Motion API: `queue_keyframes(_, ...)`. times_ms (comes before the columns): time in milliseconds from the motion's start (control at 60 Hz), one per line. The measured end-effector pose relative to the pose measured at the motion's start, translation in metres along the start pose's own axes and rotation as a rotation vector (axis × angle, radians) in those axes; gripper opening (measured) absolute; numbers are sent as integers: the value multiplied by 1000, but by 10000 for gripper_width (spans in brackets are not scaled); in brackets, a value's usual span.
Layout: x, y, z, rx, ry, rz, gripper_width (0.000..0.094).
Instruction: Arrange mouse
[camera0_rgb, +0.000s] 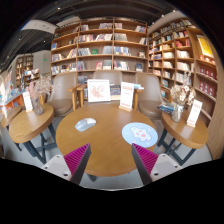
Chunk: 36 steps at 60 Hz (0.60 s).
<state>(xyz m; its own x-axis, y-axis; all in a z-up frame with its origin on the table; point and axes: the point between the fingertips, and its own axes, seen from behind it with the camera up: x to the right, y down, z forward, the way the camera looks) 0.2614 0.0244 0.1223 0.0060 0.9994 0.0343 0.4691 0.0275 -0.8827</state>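
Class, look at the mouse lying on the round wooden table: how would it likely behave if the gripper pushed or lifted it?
The mouse looks small, low and flat, so it is probably light and unlikely to tip. On the smooth table it would likely slide, perhaps turning if pushed off-centre. Its rounded shell may slip between the open gripper fingers.

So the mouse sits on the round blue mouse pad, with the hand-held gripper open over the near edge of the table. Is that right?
Not quite. In the gripper view the mouse lies on the bare wooden table, apart from the round blue mouse pad, which has nothing on it. The hand-held gripper is open at the near edge, as you said.
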Motion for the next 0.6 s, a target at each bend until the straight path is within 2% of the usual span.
queue_keyframes(317,-94,-6,24,-8,-90,-44,847)
queue_keyframes(600,-163,0,63,-30,-124,-49,849)
